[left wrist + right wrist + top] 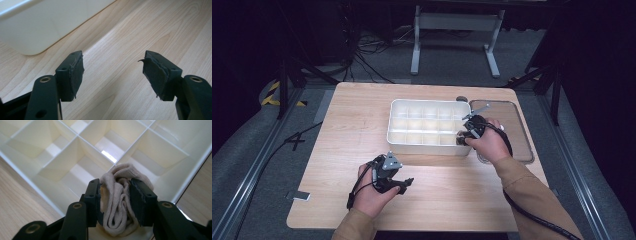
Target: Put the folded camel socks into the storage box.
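Grey floor (452,55) with cables (367,50) surrounds a wooden table (357,125).

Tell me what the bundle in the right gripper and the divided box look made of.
Bundle: soft knitted fabric, beige, matte; fine ribbing and rolled folds show, probably a sock or small cloth. Divided box: seems moulded plastic, cream-white, smooth and slightly glossy; thin partitions and bright glints on the cell floors. Right gripper is clamped on the bundle.

The divided box (428,126) stood on the desk (352,125), near its far middle. A flat lid (517,125) lay just right of the box. The right claw (463,137) held a rolled sock (120,202) over the box's near right corner. The left claw (404,185) was nearer the person, before the box and well apart from it.
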The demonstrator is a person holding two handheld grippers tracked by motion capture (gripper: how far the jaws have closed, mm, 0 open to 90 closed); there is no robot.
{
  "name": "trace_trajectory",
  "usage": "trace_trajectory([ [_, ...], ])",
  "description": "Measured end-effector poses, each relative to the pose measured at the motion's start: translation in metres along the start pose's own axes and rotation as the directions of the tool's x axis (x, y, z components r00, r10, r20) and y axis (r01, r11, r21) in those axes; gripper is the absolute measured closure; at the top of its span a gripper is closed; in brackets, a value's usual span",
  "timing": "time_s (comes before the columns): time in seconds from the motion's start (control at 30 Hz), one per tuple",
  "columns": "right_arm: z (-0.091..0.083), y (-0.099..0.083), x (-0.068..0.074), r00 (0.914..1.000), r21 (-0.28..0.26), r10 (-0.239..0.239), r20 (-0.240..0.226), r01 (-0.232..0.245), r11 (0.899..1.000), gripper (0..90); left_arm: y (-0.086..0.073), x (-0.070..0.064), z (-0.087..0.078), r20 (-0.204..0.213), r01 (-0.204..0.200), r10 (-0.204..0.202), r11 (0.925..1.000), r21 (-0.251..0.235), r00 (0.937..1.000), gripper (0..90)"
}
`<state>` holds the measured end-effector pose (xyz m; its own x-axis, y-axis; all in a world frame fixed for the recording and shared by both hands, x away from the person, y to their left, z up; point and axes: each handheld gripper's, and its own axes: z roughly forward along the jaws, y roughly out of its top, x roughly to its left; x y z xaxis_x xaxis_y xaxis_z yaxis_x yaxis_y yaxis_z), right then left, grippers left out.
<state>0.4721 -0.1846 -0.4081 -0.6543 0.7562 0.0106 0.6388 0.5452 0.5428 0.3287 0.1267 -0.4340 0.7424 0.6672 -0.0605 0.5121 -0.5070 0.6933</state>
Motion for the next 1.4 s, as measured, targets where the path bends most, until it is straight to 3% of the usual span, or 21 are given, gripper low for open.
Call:
trace_trajectory([
  [0.3, -0.029, -0.004, -0.005, 0.9978, -0.16, 0.037, -0.054, -0.045, 0.986, 51.2, -0.005, 0.003, -0.006, -0.017, 0.012, -0.012, 0.9999, -0.001, 0.9998, 33.6],
  [0.47, -0.044, -0.013, -0.001, 0.9969, -0.21, 0.021, -0.076, -0.037, 0.977, 49.6, -0.006, 0.004, -0.007, -0.016, 0.019, -0.019, 0.9998, -0.005, 0.9997, 33.5],
  [0.83, -0.08, -0.045, 0.0, 0.9942, -0.331, -0.015, -0.107, -0.021, 0.944, 44.3, -0.003, 0.011, -0.014, -0.008, 0.041, -0.041, 0.999, -0.016, 0.9991, 33.2],
  [0.9, -0.086, -0.051, 0.0, 0.9924, -0.345, -0.042, -0.116, -0.001, 0.938, 42.8, -0.003, 0.014, -0.016, 0.001, 0.04, -0.04, 0.9989, -0.023, 0.9992, 33.2],
  [1.07, -0.096, -0.068, 0.002, 0.9891, -0.344, -0.067, -0.131, 0.018, 0.939, 40.0, -0.003, 0.019, -0.019, 0.002, 0.05, -0.05, 0.9986, -0.02, 0.9988, 33.1],
  [1.23, -0.1, -0.085, 0.005, 0.9837, -0.342, -0.122, -0.132, 0.071, 0.937, 38.2, -0.004, 0.02, -0.022, 0.049, 0.026, -0.025, 0.9997, -0.006, 0.9985, 32.3],
  [1.33, -0.1, -0.091, 0.007, 0.9821, -0.338, -0.129, -0.137, 0.077, 0.938, 37.7, -0.003, 0.019, -0.023, 0.086, 0.009, -0.009, 1.0, 0.002, 0.9963, 30.7],
  [1.4, -0.099, -0.094, 0.01, 0.9815, -0.338, -0.141, -0.13, 0.09, 0.937, 37.7, -0.003, 0.018, -0.023, 0.087, 0.007, -0.008, 0.9999, 0.007, 0.9962, 29.7],
])
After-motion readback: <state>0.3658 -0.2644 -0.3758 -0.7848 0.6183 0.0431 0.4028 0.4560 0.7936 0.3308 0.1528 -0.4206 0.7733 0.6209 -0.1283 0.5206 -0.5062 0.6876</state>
